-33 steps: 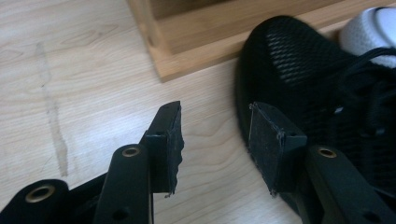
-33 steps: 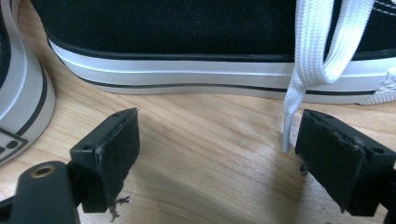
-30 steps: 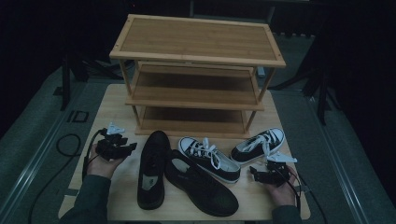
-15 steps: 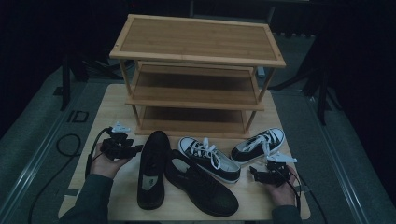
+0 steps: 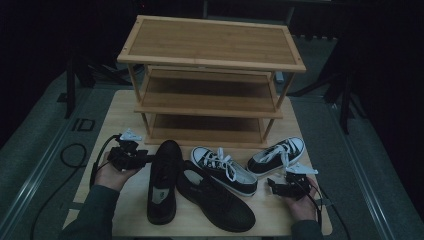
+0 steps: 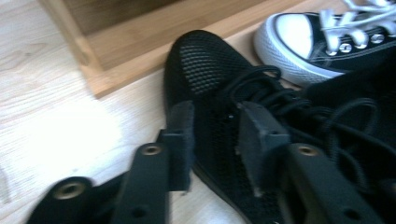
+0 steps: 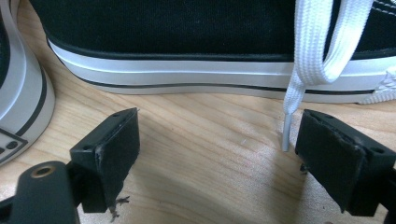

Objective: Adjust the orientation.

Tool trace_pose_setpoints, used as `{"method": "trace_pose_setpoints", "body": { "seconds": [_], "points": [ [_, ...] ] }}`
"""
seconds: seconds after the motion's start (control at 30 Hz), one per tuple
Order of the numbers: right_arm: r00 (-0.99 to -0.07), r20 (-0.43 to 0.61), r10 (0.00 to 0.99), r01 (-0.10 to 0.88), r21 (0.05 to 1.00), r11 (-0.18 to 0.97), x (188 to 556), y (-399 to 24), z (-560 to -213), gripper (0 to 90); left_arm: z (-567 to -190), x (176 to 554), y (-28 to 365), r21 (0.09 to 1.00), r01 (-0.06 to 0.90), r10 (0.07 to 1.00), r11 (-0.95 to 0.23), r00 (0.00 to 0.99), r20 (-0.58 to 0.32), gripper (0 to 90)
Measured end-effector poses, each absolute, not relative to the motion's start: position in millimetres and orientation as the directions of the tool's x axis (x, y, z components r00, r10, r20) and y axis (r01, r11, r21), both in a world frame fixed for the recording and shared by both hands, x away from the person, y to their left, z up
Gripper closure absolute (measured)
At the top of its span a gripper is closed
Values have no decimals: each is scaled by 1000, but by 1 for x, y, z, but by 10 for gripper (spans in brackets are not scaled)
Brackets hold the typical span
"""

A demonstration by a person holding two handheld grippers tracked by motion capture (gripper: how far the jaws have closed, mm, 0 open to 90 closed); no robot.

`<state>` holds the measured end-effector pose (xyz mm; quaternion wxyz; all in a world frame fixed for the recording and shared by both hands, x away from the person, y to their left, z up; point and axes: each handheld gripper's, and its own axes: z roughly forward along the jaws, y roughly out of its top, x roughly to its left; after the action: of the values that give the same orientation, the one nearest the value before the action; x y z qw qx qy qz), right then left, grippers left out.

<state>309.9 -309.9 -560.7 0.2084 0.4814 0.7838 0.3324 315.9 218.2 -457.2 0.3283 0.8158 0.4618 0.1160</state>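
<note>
Black mesh shoe [image 6: 210, 93] — no legible label.

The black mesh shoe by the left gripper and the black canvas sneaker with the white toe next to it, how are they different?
The black mesh shoe is black all over, laces too; the black canvas sneaker has a white toe cap, white sole edge and white laces. The mesh shoe points straight at the wooden rack; the sneaker lies slanted. The mesh shoe looks longer. Both are lace-ups resting on the table.
</note>
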Motion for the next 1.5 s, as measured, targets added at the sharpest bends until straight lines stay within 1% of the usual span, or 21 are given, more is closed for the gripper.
{"method": "trace_pose_setpoints", "body": {
  "seconds": [0.1, 0.23, 0.27, 0.57, 0.77, 1.33, 1.5],
  "points": [
    [-450, -7, 893, 616, 722, 316, 310, -310, -561, 136, -454, 314, 215, 642, 660, 807, -389, 581, -109, 756],
    [-450, -7, 893, 616, 722, 315, 310, -310, -561, 136, -448, 308, 209, 655, 629, 786, -419, 613, -86, 887],
    [-450, -7, 893, 616, 722, 316, 310, -310, -561, 136, -447, 307, 208, 658, 624, 782, -422, 617, -83, 899],
    [-449, -7, 893, 616, 722, 315, 310, -310, -561, 136, -434, 297, 196, 661, 595, 734, -457, 672, -97, 900],
    [-450, -7, 893, 616, 722, 316, 310, -310, -561, 136, -431, 287, 188, 668, 567, 707, -482, 702, -85, 900],
    [-450, -7, 893, 616, 722, 316, 310, -310, -561, 136, -443, 271, 179, 633, 564, 671, -531, 735, -92, 900],
    [-450, -7, 893, 616, 721, 316, 310, -310, -561, 136, -449, 267, 181, 619, 579, 678, -531, 728, -99, 900]
  ]
}}
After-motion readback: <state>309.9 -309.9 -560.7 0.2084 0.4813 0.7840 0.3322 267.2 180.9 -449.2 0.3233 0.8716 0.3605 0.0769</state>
